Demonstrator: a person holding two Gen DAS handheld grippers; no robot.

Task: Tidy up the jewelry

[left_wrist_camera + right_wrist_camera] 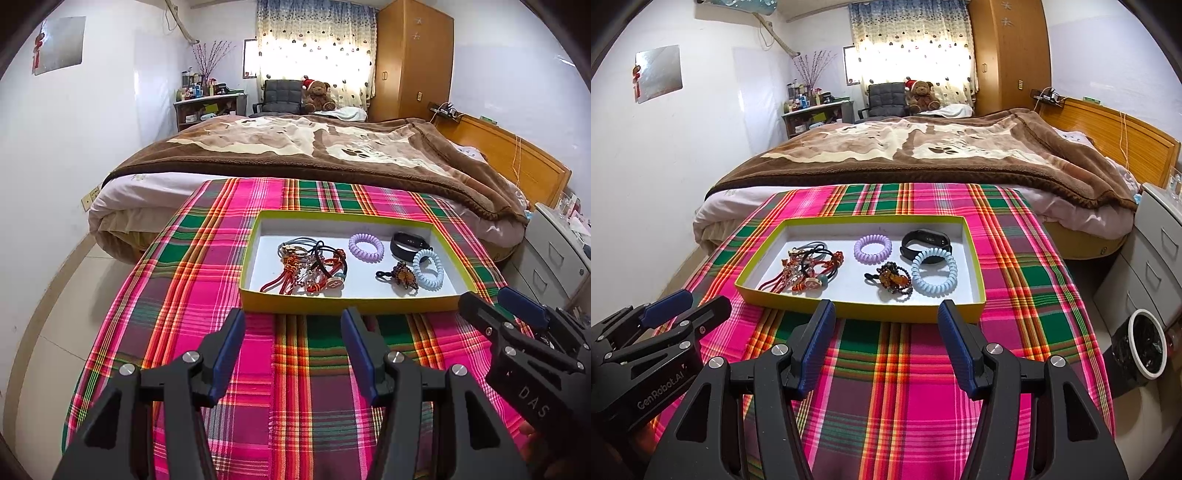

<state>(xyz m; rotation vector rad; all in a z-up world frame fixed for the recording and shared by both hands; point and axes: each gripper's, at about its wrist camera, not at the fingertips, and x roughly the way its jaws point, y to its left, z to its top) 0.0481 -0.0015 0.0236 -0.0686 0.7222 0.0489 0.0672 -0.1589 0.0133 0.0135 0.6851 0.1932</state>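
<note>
A yellow-rimmed tray [347,304] [849,307] with a white floor sits on a plaid cloth. In it lie a tangle of cords and hair ties [312,267] [807,267], a purple coil band [365,243] [872,248], a black smart band [408,243] [925,242], a light blue coil band [428,269] [934,275] and an amber bead bracelet [404,278] [894,278]. My left gripper [293,325] [689,304] is open and empty, short of the tray's near rim. My right gripper [884,317] [487,299] is open and empty, just at the near rim.
The plaid cloth [295,387] [905,387] covers a table in front of a bed with a brown blanket [314,147]. A white drawer unit [1156,251] and a bin [1145,343] stand at the right. A wardrobe [413,59] stands at the back.
</note>
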